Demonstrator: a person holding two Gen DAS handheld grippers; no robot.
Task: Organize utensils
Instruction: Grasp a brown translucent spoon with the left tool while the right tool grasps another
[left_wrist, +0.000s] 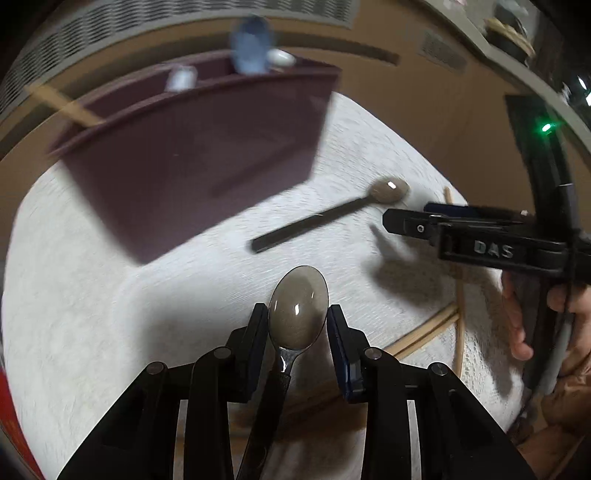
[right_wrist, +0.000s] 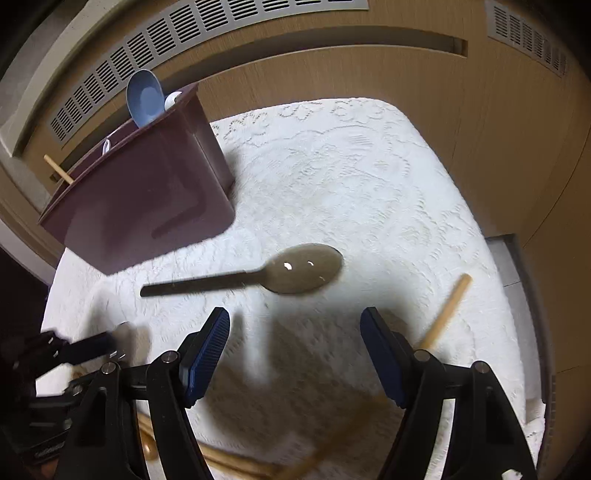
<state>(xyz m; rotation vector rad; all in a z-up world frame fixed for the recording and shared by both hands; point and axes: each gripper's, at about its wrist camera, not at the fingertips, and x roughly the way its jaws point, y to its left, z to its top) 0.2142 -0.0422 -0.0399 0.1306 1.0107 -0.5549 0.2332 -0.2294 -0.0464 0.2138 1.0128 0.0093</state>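
Note:
My left gripper (left_wrist: 297, 314) is shut on a metal spoon (left_wrist: 298, 308) with a dark handle, bowl pointing forward above the white lace cloth (left_wrist: 110, 314). A second spoon (left_wrist: 332, 216) lies flat on the cloth; it also shows in the right wrist view (right_wrist: 280, 275). My right gripper (right_wrist: 295, 328) is open and empty, just short of that spoon, and shows side-on in the left wrist view (left_wrist: 391, 221). The maroon utensil holder (right_wrist: 147, 206) stands at the back left, holding a blue spoon (right_wrist: 144, 96), a white spoon and a wooden chopstick (right_wrist: 58, 169).
Wooden chopsticks lie on the cloth near the right gripper (right_wrist: 447, 312) and under it (right_wrist: 236, 463); they show in the left wrist view (left_wrist: 424, 332). A wooden wall with vents (right_wrist: 184, 33) stands behind the table. The left gripper (right_wrist: 74, 350) appears at lower left.

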